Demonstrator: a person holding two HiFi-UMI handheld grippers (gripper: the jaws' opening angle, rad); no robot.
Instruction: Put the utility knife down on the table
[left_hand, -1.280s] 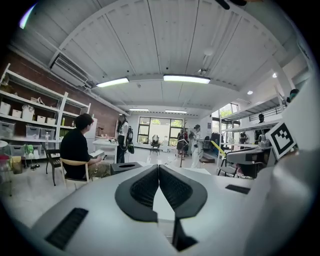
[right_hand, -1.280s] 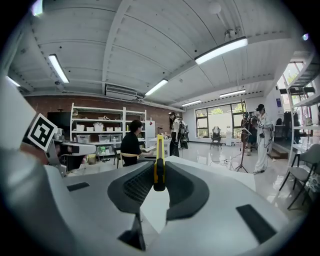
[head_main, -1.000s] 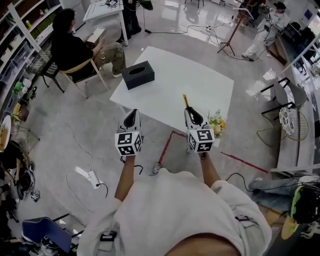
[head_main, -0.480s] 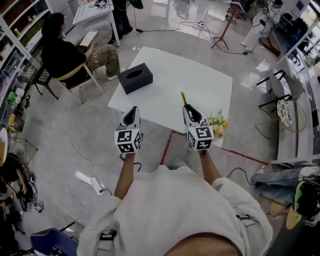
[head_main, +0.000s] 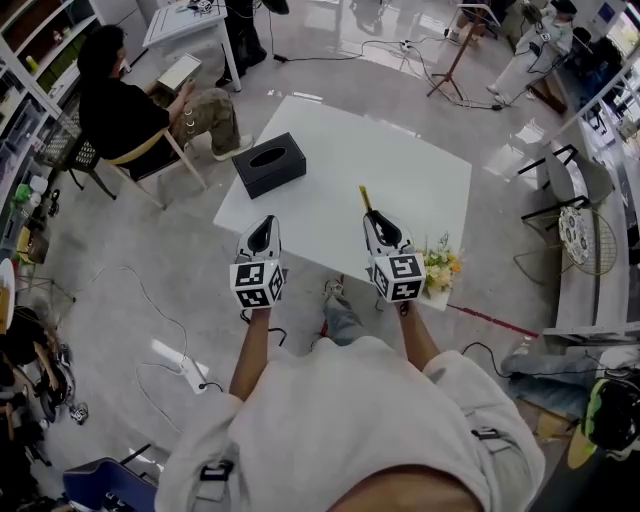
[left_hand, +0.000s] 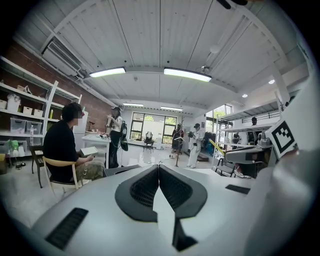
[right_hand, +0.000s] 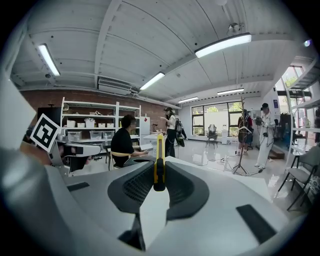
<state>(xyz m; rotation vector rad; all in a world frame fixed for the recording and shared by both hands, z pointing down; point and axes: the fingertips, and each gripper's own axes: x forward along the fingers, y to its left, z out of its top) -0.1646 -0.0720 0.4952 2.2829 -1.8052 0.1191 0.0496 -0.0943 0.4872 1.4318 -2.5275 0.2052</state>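
A yellow utility knife sticks out forward from my right gripper, whose jaws are shut on its black end. It is held level above the near part of the white table. My left gripper hangs over the table's near left edge, its jaws shut together with nothing between them. Both grippers sit side by side at about the same height.
A black tissue box stands on the table's left part. A small bunch of flowers is at the near right corner. A seated person on a chair is left of the table. Cables and a power strip lie on the floor.
The view has shifted so the table sits slightly nearer and under the grippers. Both grippers keep their pose and the knife stays held.
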